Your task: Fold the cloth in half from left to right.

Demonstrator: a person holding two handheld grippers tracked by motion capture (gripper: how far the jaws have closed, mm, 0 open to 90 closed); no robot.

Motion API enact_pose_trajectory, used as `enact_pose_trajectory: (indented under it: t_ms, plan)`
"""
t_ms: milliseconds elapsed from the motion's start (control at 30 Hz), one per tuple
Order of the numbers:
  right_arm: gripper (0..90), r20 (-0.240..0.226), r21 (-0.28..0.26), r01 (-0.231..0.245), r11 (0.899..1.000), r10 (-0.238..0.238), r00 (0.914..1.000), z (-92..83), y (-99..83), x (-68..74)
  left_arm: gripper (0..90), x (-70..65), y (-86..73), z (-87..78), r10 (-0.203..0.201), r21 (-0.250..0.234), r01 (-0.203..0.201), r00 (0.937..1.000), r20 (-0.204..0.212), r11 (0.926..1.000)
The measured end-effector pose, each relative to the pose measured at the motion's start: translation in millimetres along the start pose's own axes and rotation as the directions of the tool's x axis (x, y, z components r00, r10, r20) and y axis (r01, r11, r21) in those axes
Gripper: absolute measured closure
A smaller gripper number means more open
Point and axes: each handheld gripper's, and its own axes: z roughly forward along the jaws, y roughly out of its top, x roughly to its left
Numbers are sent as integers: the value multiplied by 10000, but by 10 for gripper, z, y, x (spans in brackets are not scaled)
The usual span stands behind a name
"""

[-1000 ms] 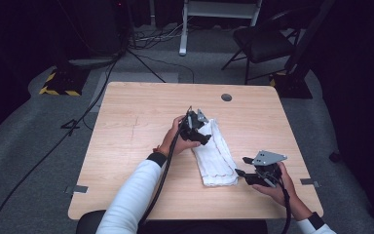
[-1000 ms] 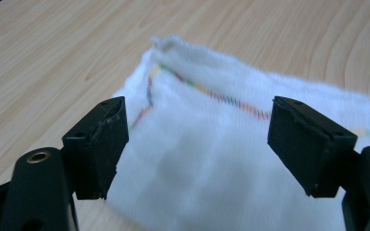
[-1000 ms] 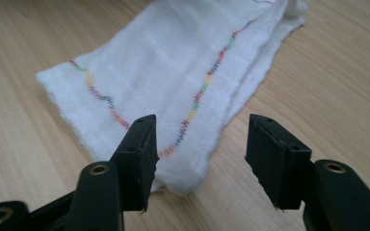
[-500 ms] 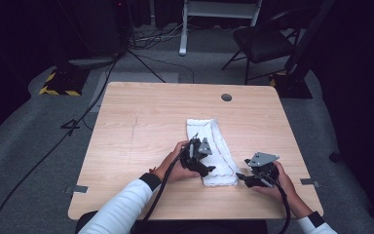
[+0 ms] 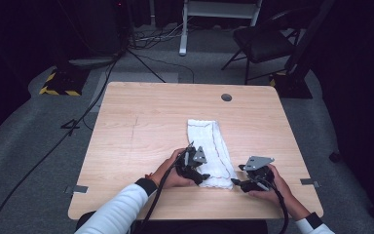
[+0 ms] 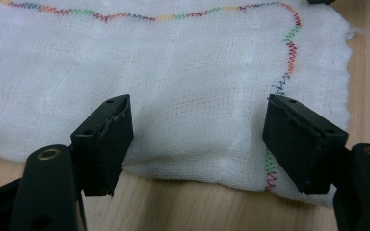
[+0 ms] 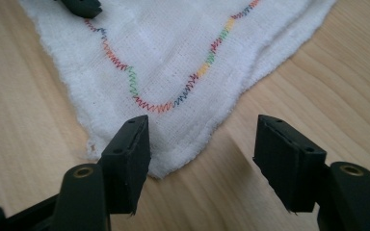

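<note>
left gripper [image 5: 200, 176] comes down from the far end of the white cloth [image 5: 209, 146] to its near edge, uncovering the cloth's far half.

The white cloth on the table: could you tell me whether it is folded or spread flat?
Folded. The white cloth lies as a narrow strip, with a doubled, rounded edge along its near side.

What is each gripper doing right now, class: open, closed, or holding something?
Left gripper: open, jaws astride the near edge of the white gauze cloth with rainbow stitching, holding nothing.
Right gripper: open at the cloth's corner, holding nothing.
</note>
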Motion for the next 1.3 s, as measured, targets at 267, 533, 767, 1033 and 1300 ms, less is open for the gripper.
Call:
enact_pose_trajectory:
  t_ms: [267, 533, 767, 1033, 1300]
  plan:
    - [336, -519, 80, 171, 9998, -167, 9985, 49, 75, 130, 267, -26, -207, -172, -439, -190, 442, 9989, 160, 9988]
    - [362, -327, -663, 122, 9977, -144, 9994, -53, 192, 2, 236, 16, -189, -438, -519, -628, 520, 9986, 20, 9967]
    - [367, 405, -1170, -53, 9931, 101, 9991, -107, 363, -269, 216, 315, -152, -549, -1318, -674, 1248, 9849, -1118, 9899]
    - [395, 866, -736, -693, 9949, 756, 9934, 99, 737, -756, 200, 873, -8, -531, -2697, -1098, 2527, 9447, -1865, 9613]
    - [403, 1031, -923, -879, 9918, 973, 9899, 389, 1040, -929, 237, 1173, 129, -301, -2719, -895, 2572, 9247, -2663, 9622]
